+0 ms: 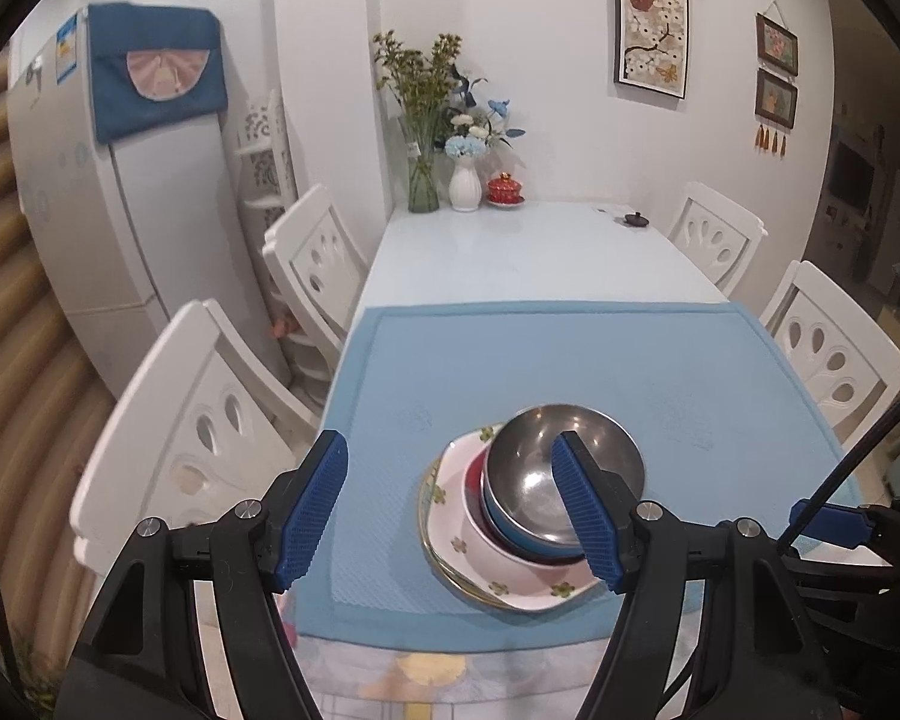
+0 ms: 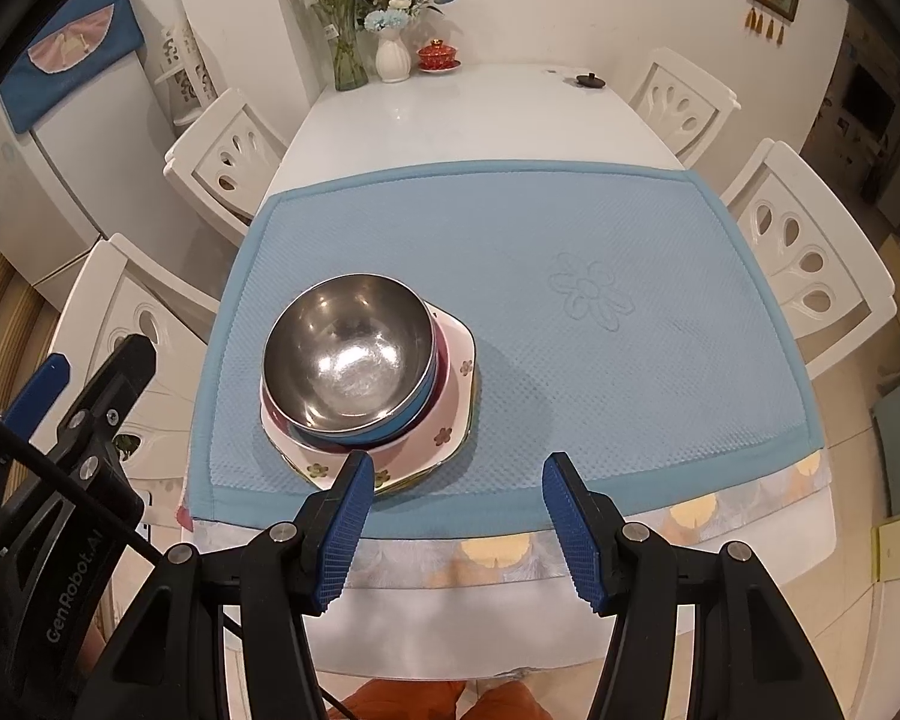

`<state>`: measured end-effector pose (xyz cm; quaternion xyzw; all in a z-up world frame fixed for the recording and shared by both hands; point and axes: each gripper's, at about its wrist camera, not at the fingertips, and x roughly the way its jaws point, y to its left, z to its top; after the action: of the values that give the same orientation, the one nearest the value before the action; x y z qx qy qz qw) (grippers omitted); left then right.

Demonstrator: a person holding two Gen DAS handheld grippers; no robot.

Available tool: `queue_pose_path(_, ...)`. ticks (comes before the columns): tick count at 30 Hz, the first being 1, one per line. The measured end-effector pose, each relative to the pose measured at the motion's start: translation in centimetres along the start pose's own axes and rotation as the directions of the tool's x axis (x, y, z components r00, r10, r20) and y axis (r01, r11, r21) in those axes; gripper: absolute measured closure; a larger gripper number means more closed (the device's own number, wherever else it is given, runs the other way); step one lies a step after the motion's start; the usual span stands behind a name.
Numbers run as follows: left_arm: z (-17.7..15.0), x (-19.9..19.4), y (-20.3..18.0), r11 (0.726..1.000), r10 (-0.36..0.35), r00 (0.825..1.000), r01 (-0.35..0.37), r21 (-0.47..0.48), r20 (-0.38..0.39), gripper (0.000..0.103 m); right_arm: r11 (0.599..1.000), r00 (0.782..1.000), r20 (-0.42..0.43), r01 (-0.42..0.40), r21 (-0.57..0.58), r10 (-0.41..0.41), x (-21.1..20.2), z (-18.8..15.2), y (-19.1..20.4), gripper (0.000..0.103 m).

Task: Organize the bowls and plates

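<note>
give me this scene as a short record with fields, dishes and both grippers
stack top: steel bowl
under it: blue bowl, then red bowl
stack base: floral plate, with another plate's rim showing beneath
surface: blue mat on the white table
left gripper: jaws open, empty
right gripper: jaws open, empty, near the mat's front edge
</note>
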<state>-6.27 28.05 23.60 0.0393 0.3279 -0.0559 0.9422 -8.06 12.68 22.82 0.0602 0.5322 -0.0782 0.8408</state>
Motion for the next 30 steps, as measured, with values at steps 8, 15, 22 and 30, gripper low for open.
queue_pose_path(8,0.9,0.7,0.3,0.999,-0.030,0.999,0.031,-0.038,0.020,0.034,1.000,1.000,-0.009,0.002,0.020,-0.002,0.7,0.8,-0.6,0.047)
queue_pose_path(15,2.0,1.8,0.3,0.999,-0.037,0.999,0.038,-0.024,0.040,0.029,0.999,1.000,-0.011,0.020,0.038,-0.019,1.4,1.7,-0.8,0.047)
queue_pose_path(22,2.5,2.7,0.4,0.999,-0.047,0.998,0.047,-0.003,0.033,0.029,0.998,1.000,-0.027,0.011,0.065,-0.010,2.4,2.4,-0.4,0.047)
queue_pose_path(30,2.9,3.8,1.0,0.998,-0.055,0.998,0.055,-0.001,0.022,0.029,0.997,1.000,-0.026,0.012,0.071,-0.011,3.1,2.8,0.5,0.047)
